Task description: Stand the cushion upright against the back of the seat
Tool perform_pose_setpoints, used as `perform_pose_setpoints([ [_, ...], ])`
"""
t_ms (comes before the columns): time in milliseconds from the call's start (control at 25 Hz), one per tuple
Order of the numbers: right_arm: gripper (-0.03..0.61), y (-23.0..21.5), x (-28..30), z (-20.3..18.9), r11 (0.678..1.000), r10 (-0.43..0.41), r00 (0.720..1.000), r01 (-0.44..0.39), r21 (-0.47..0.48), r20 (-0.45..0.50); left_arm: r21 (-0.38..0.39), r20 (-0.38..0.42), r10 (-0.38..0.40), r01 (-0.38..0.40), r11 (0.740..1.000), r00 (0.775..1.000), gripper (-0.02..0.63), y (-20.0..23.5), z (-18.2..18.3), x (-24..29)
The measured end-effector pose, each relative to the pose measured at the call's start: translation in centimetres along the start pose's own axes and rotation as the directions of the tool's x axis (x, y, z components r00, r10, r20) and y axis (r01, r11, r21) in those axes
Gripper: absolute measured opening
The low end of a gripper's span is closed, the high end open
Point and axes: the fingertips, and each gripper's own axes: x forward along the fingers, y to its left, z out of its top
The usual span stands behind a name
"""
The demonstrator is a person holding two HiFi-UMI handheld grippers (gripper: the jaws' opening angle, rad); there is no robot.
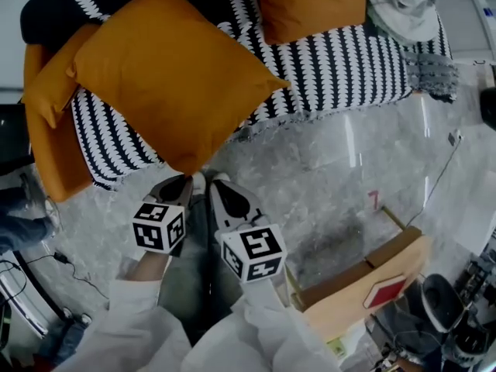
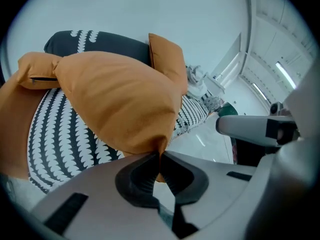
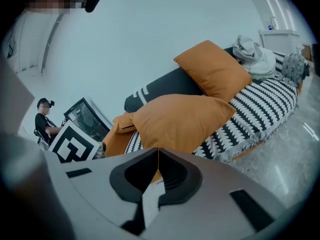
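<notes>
Left tongs (image 2: 159, 155) and right tongs (image 3: 158, 152) both clamp the cushion (image 1: 167, 72) corner; best lifted evenly, tilted toward the backrest (image 3: 155, 89) beyond.

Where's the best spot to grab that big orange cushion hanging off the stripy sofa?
Its pointy near corner, coming from the floor side in front of the sofa. That corner of the cushion sticks out past the seat edge and is thin enough to pinch. The left hand-held gripper and right hand-held gripper are shut on it there.
</notes>
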Motion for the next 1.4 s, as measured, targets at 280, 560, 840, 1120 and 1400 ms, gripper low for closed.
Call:
perform_pose_setpoints([
  [280,0.014,-0.8,-1.5,5.2,0.999,-0.006,0.999,0.008,-0.032,0.053,0.035,0.065,-0.030,0.028,0.999,0.997,0.013,-3.4,5.7,-1.3],
  [560,0.014,0.2,-3.5,10.6,0.998,-0.009,0.992,0.016,-0.056,0.129,0.103,0.103,-0.040,0.030,0.994,0.994,0.014,-5.4,11.4,-4.7],
  [840,0.014,1.3,-6.2,16.8,0.995,0.010,0.980,0.010,-0.097,0.200,0.097,0.159,-0.011,-0.004,0.995,0.987,0.013,-7.6,16.8,-8.5],
  [1120,0.014,2.8,-8.3,23.6,0.991,0.026,0.957,0.013,-0.130,0.290,0.121,0.374,-0.029,-0.017,0.993,0.927,0.014,-8.6,27.2,-14.6],
  [1400,0.014,4.5,-10.5,29.4,0.966,0.064,0.944,0.023,-0.259,0.323,0.152,0.460,-0.043,-0.031,0.988,0.887,0.014,-11.1,33.3,-19.4],
])
